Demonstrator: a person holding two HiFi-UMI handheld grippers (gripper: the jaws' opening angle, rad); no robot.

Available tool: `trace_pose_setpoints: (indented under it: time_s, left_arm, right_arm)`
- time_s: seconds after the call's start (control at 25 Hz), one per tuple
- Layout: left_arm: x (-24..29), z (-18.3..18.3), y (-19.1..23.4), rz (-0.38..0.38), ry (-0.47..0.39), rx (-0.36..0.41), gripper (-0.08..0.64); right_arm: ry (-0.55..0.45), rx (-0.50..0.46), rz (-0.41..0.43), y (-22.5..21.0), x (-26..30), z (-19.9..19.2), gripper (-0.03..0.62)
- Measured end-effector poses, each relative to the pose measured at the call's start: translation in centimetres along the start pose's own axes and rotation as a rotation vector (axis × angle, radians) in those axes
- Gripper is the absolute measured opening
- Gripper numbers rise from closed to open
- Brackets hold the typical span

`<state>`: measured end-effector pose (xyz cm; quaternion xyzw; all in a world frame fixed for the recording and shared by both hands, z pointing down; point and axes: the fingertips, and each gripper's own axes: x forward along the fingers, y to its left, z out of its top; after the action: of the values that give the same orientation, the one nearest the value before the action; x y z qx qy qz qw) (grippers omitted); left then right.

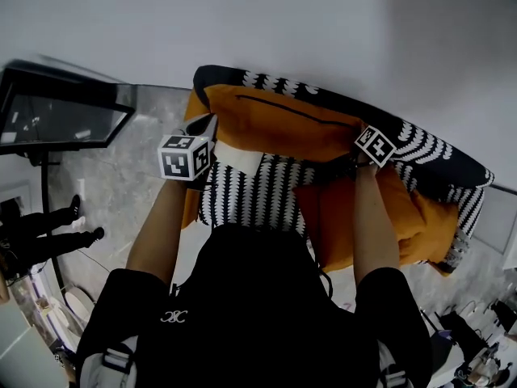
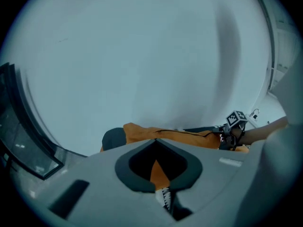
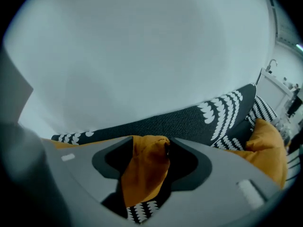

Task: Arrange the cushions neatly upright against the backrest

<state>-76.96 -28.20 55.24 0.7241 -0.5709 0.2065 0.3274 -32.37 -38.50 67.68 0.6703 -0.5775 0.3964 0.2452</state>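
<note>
A long orange cushion with a dark zip line stands along the black-and-white patterned backrest of a sofa. My left gripper is shut on its left end, and orange cloth shows pinched between the jaws. My right gripper is at the cushion's right corner. In the right gripper view that orange corner hangs between the jaws, which stand apart with a dark gap beside the cloth. A second orange cushion leans on the seat below, and another lies further right.
The patterned seat shows under the cushions. A black-framed glass panel stands to the left over grey marble floor. Someone's dark shoes are at the far left. A white wall rises behind the sofa.
</note>
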Motion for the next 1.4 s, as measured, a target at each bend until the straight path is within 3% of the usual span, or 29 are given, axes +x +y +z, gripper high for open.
trace_pose_setpoints:
  time_s: [0.04,0.16,0.24,0.36,0.6,0.68,0.76,0.84,0.92,1.04,1.4]
  left_arm:
    - [-0.2,0.2,-0.6,-0.006,-0.011,0.015,0.003]
    - [-0.6,0.9,-2.4,-0.015,-0.034,0.067,0.006]
    - [-0.6,1.0,-3.3,-0.014,-0.041,0.093,0.008]
    - [-0.4,0.5,-4.7,-0.022,-0.036,0.108,0.008]
    - [0.1,-2.1,-8.2,-0.109,0.007,0.103,0.008]
    - [-0.2,-2.3,-8.8,-0.126,0.005,0.119,0.008]
    - [-0.5,-2.4,-9.2,-0.132,0.001,0.131,0.008]
    - [-0.8,-2.2,-9.3,-0.132,-0.006,0.133,0.008]
    - [-1.2,-1.8,-9.4,-0.130,-0.017,0.136,0.008]
    - [-2.0,-1.4,-9.9,-0.132,-0.040,0.142,0.008]
    - [-5.3,1.8,-12.9,-0.090,-0.175,0.173,0.008]
  right_arm:
    - [-0.009,-0.018,-0.004,-0.2,-0.8,0.1,0.245]
    - [-0.015,-0.112,-0.003,-0.6,-3.7,-0.6,0.098]
    - [-0.022,-0.170,0.006,-0.2,-5.6,-1.5,0.070]
    - [-0.045,-0.180,0.032,0.2,-8.0,-3.3,0.061]
    - [-0.043,-0.084,0.033,-1.7,-8.9,-5.4,0.063]
    - [-0.074,-0.055,0.036,-1.9,-9.0,-5.1,0.095]
    - [-0.114,-0.046,0.034,-2.2,-9.5,-4.5,0.168]
    - [-0.141,-0.052,0.034,-2.2,-10.2,-4.0,0.170]
    - [-0.170,-0.063,0.016,-2.2,-11.1,-3.3,0.140]
    - [-0.210,-0.076,-0.020,-2.3,-13.1,-2.4,0.008]
    - [-0.365,-0.185,0.113,2.2,-21.5,0.0,0.006]
